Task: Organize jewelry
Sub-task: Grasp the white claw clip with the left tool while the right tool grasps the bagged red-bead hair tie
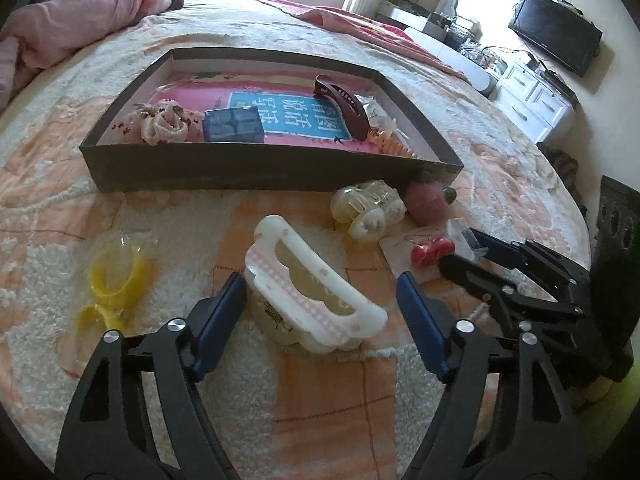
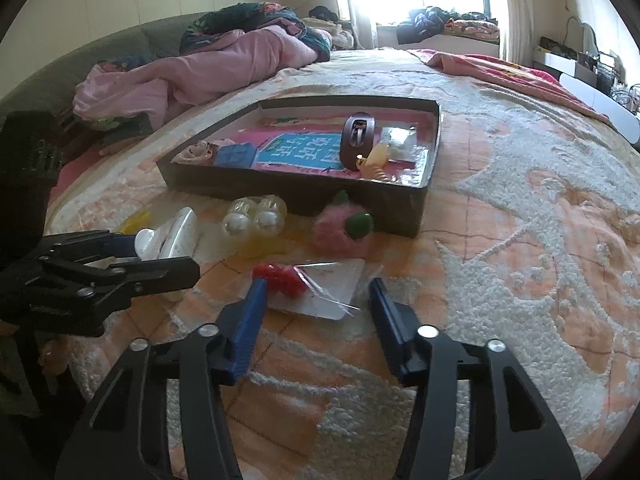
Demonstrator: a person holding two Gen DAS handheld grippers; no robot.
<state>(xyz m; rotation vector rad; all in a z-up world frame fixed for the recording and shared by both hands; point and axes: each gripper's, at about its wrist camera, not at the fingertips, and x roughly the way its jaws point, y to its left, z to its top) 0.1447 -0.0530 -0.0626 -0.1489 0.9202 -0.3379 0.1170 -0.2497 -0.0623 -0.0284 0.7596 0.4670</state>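
A dark shallow box lies on the bed and holds a brown hair claw, a pink scrunchie and a blue cube. My left gripper is open, its jaws on either side of a large white hair claw. My right gripper is open, just short of a red bead piece on a clear packet. The right gripper also shows in the left wrist view. A clear hair claw, a pink fuzzy strawberry and yellow rings lie in front of the box.
The bed cover is a cream and orange textured blanket. Pink bedding is piled behind the box. A dresser and a TV stand to the right of the bed.
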